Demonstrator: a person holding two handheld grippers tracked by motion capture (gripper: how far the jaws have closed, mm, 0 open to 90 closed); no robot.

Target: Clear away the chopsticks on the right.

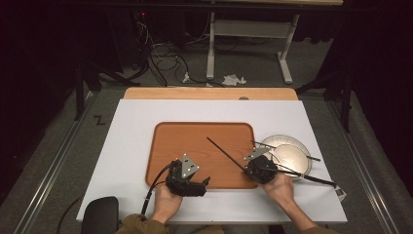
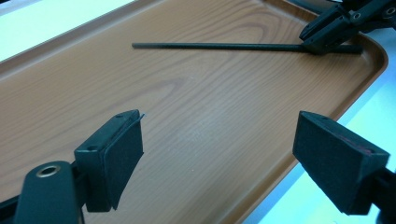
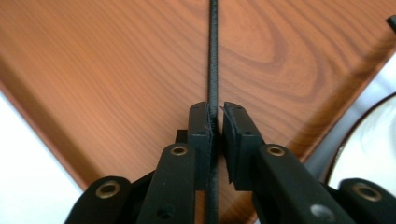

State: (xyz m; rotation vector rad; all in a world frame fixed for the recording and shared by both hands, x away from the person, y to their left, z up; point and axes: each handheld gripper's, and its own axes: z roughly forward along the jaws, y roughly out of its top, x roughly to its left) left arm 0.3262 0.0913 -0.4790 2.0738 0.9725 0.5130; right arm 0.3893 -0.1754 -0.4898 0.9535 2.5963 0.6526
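A long thin black stick (image 1: 224, 152) reaches over the brown wooden tray (image 1: 195, 139) toward the far left. My right gripper (image 1: 247, 169) is shut on its near end at the tray's right front corner. In the right gripper view the stick (image 3: 213, 56) runs straight up from between the closed jaws of the right gripper (image 3: 215, 122). My left gripper (image 1: 204, 182) hovers over the tray's front edge, open and with nothing in it. The left gripper (image 2: 224, 149) has its jaws wide apart above bare tray (image 2: 187, 116), with the stick (image 2: 210, 45) and the right gripper (image 2: 322, 35) beyond.
A white bowl (image 1: 288, 152) sits on the white table top right of the tray, with two more black sticks (image 1: 292, 154) lying across it. The bowl's rim (image 3: 369, 154) is close to the right gripper. A dark object (image 1: 100, 214) lies at the front left corner.
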